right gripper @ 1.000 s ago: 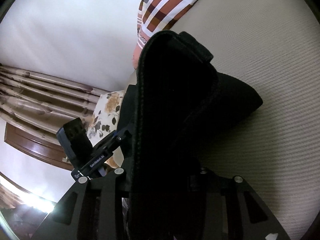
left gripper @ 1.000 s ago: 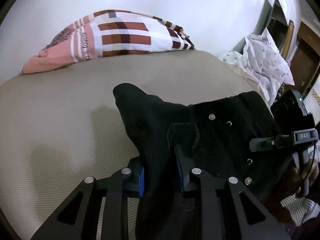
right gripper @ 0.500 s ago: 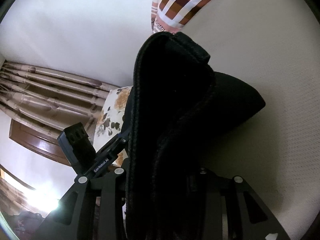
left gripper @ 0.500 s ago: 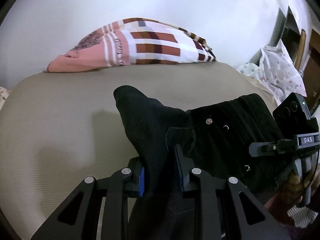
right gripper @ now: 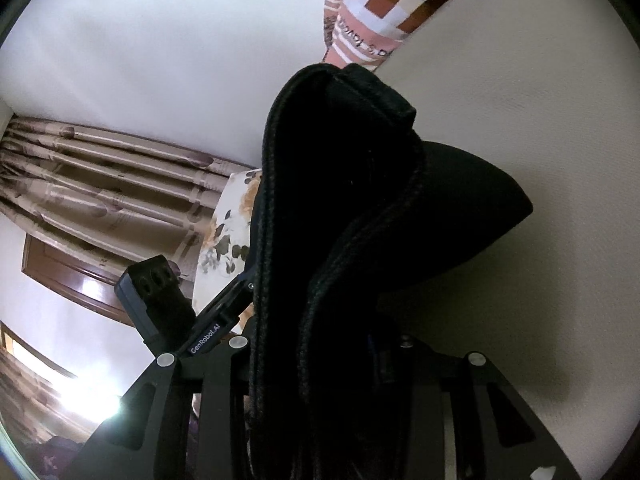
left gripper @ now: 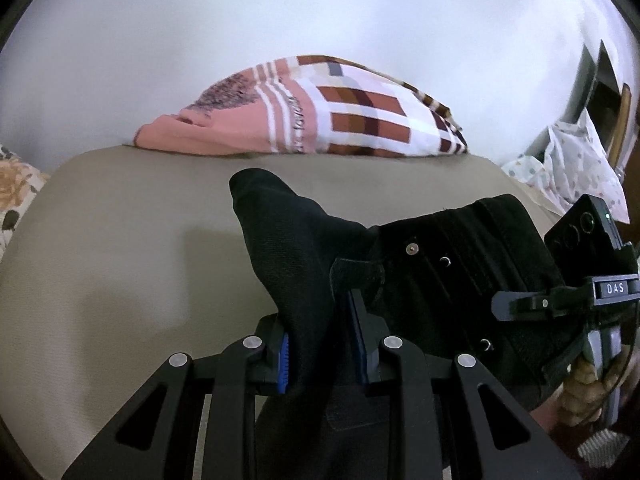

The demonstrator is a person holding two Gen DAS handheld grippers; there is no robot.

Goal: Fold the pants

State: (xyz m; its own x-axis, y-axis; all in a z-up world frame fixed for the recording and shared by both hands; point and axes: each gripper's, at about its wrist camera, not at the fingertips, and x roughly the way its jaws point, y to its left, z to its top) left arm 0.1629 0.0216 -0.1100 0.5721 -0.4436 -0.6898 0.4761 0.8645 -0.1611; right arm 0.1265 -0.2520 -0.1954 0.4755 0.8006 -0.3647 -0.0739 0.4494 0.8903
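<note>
Carrying the black pants [left gripper: 400, 280] farther over the bed [left gripper: 120, 260] (checked blanket [left gripper: 320, 120] nearer now), both grippers, left gripper [left gripper: 322, 354] and right gripper [right gripper: 320, 360], clamped on bunched fabric, ready to lay flat.

Both views are fisheye, with strong bending and dark vignette corners at the edges. Light is soft and moderately dim on the wall [left gripper: 320, 12] and bed [left gripper: 112, 264]. The pants [left gripper: 304, 248] cast a soft shadow to their left on the bed. In the right wrist view, glare from a window [right gripper: 80, 400] blows out the lower left. The pants read as near-featureless black. Slight blur softens the curtain [right gripper: 100, 176].
</note>
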